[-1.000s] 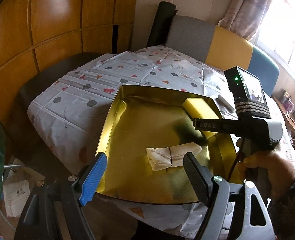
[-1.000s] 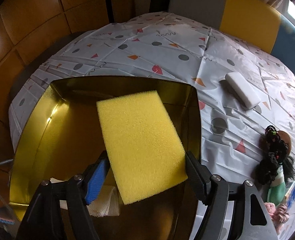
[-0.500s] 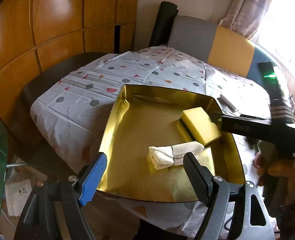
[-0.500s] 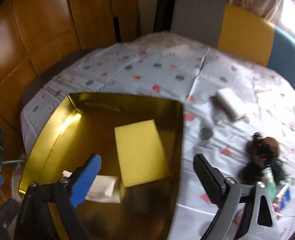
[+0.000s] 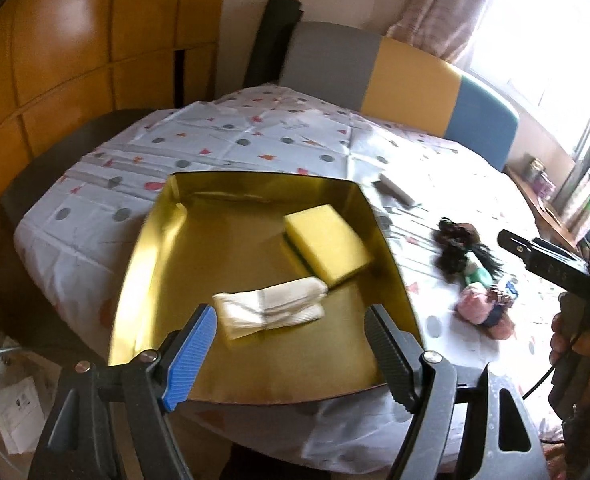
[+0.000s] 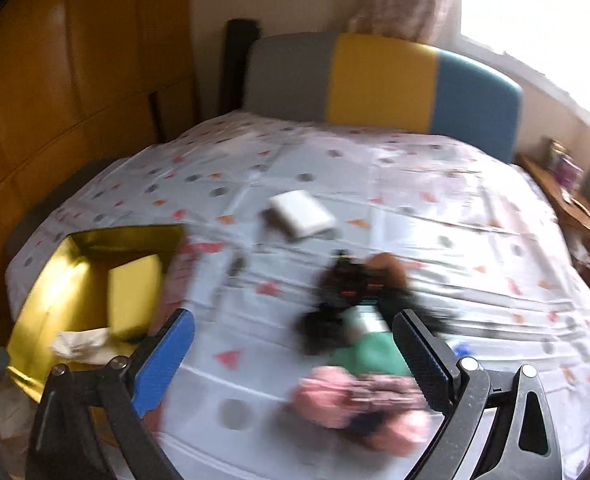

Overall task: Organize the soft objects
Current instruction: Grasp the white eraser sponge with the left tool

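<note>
While the gold tray [image 5: 147,264] holds the sponge [image 5: 327,248] and cloth [image 5: 271,312], the doll [image 6: 359,320] lies on the table [image 6: 475,240]. The right gripper [image 6: 295,356] is wide open and empty above it. Go down slowly and pinch its middle. The left gripper [image 5: 291,352] is open and empty too.

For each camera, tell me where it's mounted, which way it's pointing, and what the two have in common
Left wrist: on the left gripper, facing the gold tray; person's right hand shows.
Right wrist: on the right gripper, facing the doll on the tablecloth.
Shared: tray, yellow sponge, folded cloth, doll.
</note>
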`<move>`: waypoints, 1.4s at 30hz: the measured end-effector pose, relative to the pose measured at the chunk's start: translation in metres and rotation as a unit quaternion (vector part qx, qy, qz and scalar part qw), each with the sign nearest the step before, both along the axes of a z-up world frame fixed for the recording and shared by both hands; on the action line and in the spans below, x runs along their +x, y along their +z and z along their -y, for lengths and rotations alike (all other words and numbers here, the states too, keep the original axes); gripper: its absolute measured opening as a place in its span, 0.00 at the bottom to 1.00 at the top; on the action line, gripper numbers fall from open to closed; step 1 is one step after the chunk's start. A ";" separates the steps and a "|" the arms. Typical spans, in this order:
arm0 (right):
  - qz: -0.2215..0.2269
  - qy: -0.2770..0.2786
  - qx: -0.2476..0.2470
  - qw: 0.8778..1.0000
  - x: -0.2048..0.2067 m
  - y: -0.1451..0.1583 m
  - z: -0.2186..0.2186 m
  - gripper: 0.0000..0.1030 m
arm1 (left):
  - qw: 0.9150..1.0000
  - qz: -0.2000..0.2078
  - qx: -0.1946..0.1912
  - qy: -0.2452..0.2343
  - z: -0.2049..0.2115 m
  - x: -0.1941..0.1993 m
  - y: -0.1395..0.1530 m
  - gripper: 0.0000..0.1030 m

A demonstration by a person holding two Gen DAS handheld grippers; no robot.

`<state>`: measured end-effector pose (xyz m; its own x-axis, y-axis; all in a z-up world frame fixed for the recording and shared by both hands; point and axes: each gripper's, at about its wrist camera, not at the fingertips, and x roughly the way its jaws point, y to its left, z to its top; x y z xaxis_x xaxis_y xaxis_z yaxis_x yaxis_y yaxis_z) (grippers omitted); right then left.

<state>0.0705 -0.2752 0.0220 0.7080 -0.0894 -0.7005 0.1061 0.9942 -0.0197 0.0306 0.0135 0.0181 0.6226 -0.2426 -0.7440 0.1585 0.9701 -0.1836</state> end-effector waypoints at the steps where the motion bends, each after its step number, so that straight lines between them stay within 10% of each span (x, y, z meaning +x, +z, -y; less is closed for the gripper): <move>1: 0.004 -0.012 0.004 1.000 -0.004 0.001 0.016 0.98 | 1.000 -0.001 -0.004 -0.008 0.007 0.002 0.003 0.72; 14: 0.043 -0.149 0.107 0.982 -0.052 -0.031 0.157 1.00 | 0.993 -0.070 -0.016 -0.097 0.157 0.115 0.018 0.72; 23: 0.028 -0.133 0.154 0.979 -0.047 -0.036 0.159 1.00 | 0.979 -0.196 -0.051 -0.035 0.229 0.235 -0.051 0.76; 42: -0.007 -0.109 0.191 0.976 -0.039 -0.047 0.157 1.00 | 0.975 -0.219 0.039 0.019 0.302 0.343 -0.117 0.74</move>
